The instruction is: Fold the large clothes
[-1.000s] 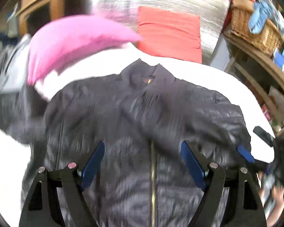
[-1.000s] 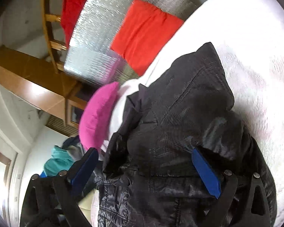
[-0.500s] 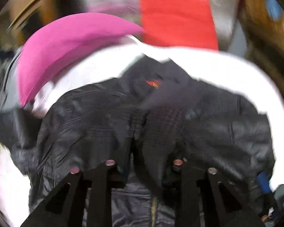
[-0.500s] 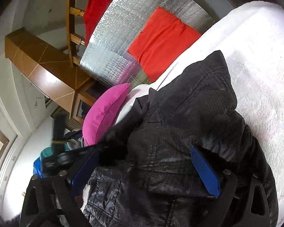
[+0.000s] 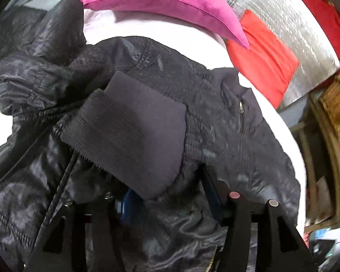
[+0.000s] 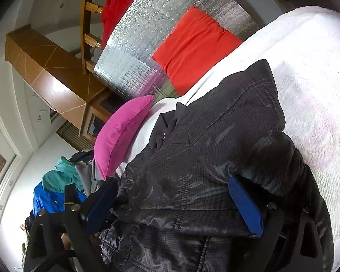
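Two grippers were at work on one dark quilted jacket (image 5: 215, 117), and it lay spread across the white bed cover (image 6: 310, 72), collar toward the pillows. The left gripper (image 5: 170, 195) was right in the thick of it: the ribbed cuff (image 5: 129, 136) of a sleeve was draped over and between its fingers, hiding most of the blue pads (image 5: 127, 204), and with the fingers standing a cuff's thickness apart and fabric bunched between them, that gripper looked clamped on the sleeve end. The cuff sat lifted over the jacket's chest, just beside the zip pull (image 5: 241, 108) at the collar.

Over on the other side, the right gripper (image 6: 174, 206) was spread wide, its blue pads (image 6: 246, 206) well apart, resting against the jacket's shiny body with nothing pinched between them. A shoulder fold rose up in a peak toward the bed's far side.

Beyond the collar, a pink pillow (image 6: 122, 133) leaned at the bed's edge, an orange-red cushion (image 6: 192, 47) sat against a silver foil panel (image 6: 147, 31), and a heap of blue and teal clothes (image 6: 54, 188) waited off the bed. A wicker basket (image 5: 337, 108) showed at the left view's rim.
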Action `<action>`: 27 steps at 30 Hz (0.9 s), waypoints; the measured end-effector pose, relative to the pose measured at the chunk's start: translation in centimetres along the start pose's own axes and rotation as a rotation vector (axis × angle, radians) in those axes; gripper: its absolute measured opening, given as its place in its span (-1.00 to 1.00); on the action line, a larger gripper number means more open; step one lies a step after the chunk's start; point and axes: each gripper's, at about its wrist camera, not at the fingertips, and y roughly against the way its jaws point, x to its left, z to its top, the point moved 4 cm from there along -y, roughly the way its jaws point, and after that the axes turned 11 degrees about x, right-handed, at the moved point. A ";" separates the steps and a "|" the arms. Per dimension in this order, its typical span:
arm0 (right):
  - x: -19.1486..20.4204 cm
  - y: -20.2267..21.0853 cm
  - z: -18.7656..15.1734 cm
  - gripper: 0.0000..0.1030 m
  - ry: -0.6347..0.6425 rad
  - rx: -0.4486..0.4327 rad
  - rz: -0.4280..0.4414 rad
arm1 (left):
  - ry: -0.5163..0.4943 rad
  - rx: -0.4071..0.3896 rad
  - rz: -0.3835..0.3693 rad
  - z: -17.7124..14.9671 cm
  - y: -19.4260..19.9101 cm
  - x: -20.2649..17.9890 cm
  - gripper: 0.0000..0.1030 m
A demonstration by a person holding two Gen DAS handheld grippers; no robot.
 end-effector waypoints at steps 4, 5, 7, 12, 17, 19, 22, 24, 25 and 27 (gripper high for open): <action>0.4 0.0 0.6 0.92 -0.042 0.067 -0.014 | -0.116 -0.028 0.041 1.1 1.7 -2.1 -0.52; 0.6 0.4 0.9 0.92 -0.059 0.076 -0.005 | -0.203 -0.090 0.050 1.4 3.6 -3.9 -0.53; 1.2 2.3 1.7 0.94 -0.071 0.052 0.029 | -0.316 -0.205 0.040 1.4 7.0 -6.2 -0.53; 0.0 7.8 4.2 0.95 -0.117 -0.062 0.002 | -0.356 -0.288 0.104 0.7 7.7 -4.1 -0.52; -4.7 6.7 7.3 0.95 -0.244 -0.004 -0.107 | -0.252 -0.126 0.144 -0.9 0.7 1.3 -0.51; -6.1 4.1 8.4 0.95 -0.251 0.086 -0.172 | -0.254 -0.143 0.137 -1.2 0.4 1.8 -0.50; -6.4 1.1 9.9 0.94 -0.211 0.167 -0.197 | -0.257 -0.143 0.129 -1.4 0.6 2.2 -0.50; -6.3 -0.8 10.8 0.68 -0.191 0.207 -0.219 | -0.251 -0.142 0.112 -1.7 0.6 2.5 -0.49; -6.0 -2.2 11.1 -0.69 -0.178 0.253 -0.255 | -0.251 -0.144 0.105 -1.9 0.7 2.8 -0.49; -4.9 -2.6 11.3 -0.76 -0.102 0.234 -0.320 | -0.252 -0.148 0.099 -2.5 1.0 3.5 -0.48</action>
